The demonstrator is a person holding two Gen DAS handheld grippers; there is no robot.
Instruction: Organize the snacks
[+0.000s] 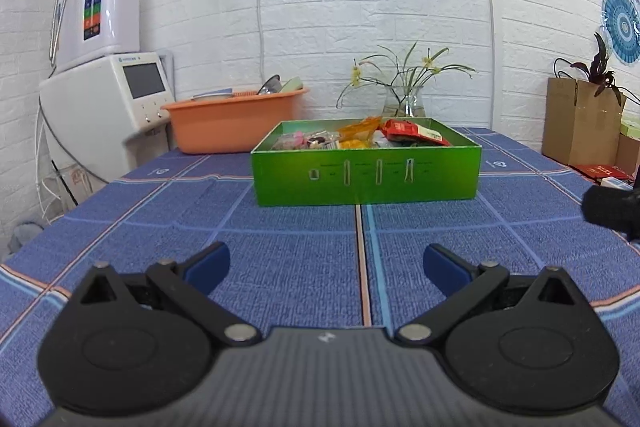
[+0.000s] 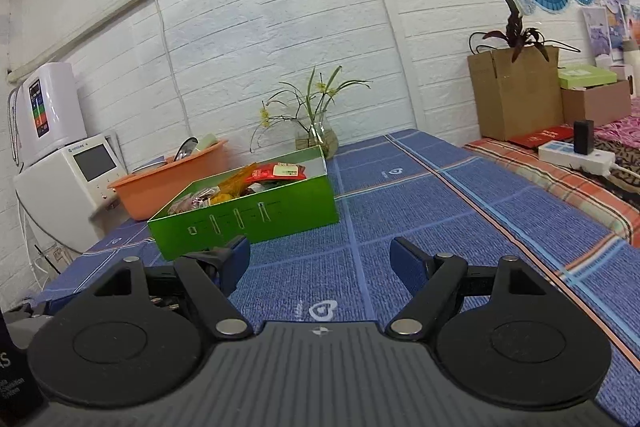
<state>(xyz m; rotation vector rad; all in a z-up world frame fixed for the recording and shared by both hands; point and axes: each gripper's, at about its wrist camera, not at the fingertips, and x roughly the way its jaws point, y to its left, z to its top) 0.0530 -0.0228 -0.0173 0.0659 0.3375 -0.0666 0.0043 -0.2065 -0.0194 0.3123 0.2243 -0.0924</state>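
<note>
Both tongs (image 1: 326, 263) (image 2: 320, 259) spread empty, green box (image 1: 366, 177) holding snack packets (image 1: 416, 134)

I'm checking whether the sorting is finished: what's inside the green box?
The green box holds a red packet, an orange-yellow wrapper and pinkish wrapped snacks. Its near wall hides the bottom and anything lower.

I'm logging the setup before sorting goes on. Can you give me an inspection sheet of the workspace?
Surface: table under a blue checked cloth.
Job's things: green box holding snack packets; none seen outside it.
Clutter: orange basin with dishes, glass vase of flowers behind the box.
Grippers: left gripper and right gripper open, empty, above the cloth.
Cables: power strip to the right; wires by the white appliance.
Surroundings: white brick wall, cardboard boxes, plant.
</note>
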